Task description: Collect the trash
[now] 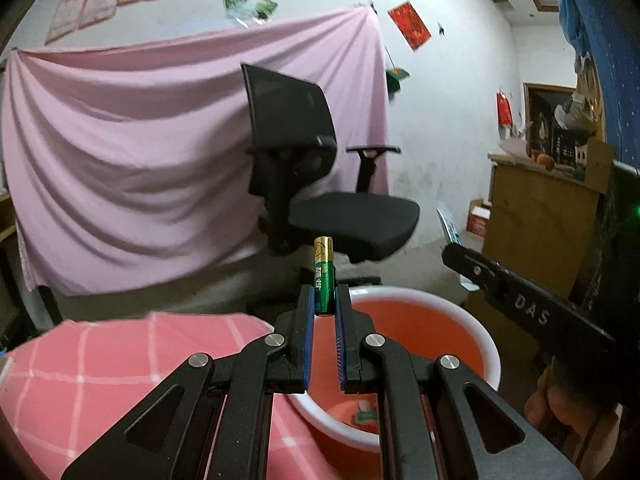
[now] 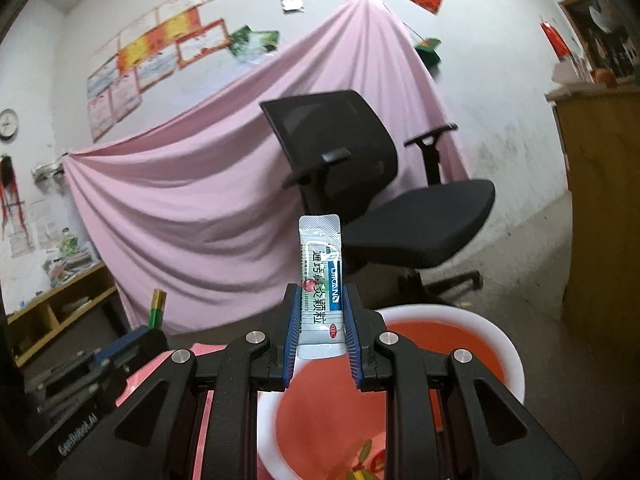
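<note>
Both grippers loaded, held above the red basin.

Left to right: pink checked cloth on the table (image 1: 80,368); my left gripper (image 1: 323,300) pinched nearly shut on a green-and-gold battery (image 1: 323,276) standing upright; red basin with white rim (image 1: 448,300) just below, scraps of packaging at its bottom; my right gripper (image 2: 321,320) clamped narrowly on a white sachet (image 2: 320,276) with printed text, also upright. Behind: a black office chair (image 1: 352,216) before a draped pink sheet (image 1: 128,152); wooden cabinet (image 1: 536,224) on the right.
</note>
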A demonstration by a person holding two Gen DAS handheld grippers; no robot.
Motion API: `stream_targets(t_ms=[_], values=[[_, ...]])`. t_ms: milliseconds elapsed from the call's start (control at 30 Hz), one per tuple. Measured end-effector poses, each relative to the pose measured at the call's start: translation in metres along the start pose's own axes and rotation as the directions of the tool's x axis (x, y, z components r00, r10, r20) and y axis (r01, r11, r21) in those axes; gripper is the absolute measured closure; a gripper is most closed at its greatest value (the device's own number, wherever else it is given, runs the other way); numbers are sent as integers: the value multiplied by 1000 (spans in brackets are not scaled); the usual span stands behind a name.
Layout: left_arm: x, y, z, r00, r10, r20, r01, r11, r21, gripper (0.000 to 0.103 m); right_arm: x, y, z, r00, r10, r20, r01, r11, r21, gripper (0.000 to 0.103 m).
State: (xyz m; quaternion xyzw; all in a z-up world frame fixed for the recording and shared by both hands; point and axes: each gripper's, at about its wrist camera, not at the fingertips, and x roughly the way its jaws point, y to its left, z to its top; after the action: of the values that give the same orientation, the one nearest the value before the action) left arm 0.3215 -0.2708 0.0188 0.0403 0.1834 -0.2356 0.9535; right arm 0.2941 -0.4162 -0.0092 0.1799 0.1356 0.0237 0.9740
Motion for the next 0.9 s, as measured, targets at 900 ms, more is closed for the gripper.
stream_targets(t_ms=[900], values=[[14,29,-4,986,-34,-165,6,985,-172,95,24,-22,-13,980,-28,-199,46,995,87,69]])
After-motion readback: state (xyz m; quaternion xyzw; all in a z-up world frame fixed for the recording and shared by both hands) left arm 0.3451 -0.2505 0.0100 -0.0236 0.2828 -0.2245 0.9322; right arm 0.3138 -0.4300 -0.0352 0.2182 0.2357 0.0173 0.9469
